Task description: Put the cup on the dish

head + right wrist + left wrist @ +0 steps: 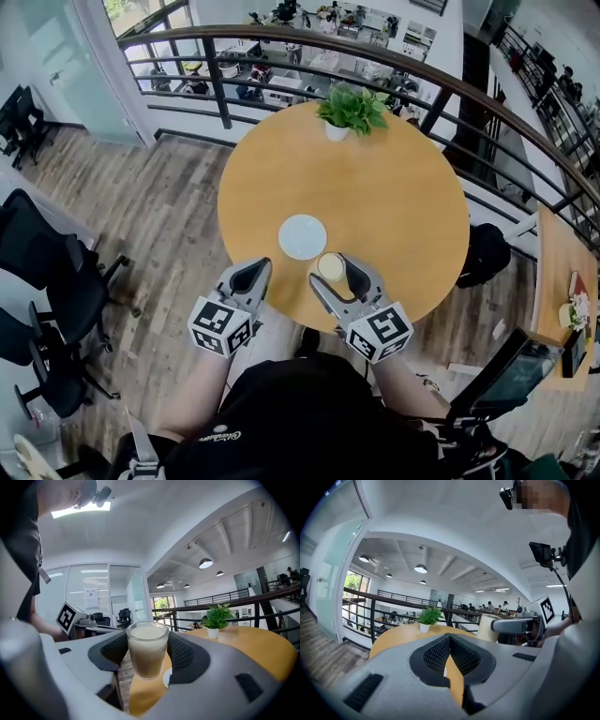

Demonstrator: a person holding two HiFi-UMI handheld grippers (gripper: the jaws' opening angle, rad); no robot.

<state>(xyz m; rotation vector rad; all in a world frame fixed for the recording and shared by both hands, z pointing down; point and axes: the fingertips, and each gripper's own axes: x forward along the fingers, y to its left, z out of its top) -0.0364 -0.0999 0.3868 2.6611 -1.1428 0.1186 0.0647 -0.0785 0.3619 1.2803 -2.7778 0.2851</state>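
- Well, the round table (394, 206) shows bare wood from its middle to the far rim; its near edge curves just under the 2 tools; a dark railing (216, 80) runs beyond the far side.
- Plank floor (159, 225) spreads to the left; black office chairs (47, 272) stand there, well apart from the table.
- Right gripper (336, 274) is clamped on the cup (147, 649), a glass of pale milky drink, at the table's near edge; I cannot tell whether its base rests on the wood.
- White dish (302, 236) lies just beside the cup, slightly left and further in; only bare wood lies between them.
- Left gripper (251, 274) hovers at the near-left edge; its jaws meet at the tips, empty.
- 1 potted plant (352, 111) sits at the far rim, well apart from the dish.
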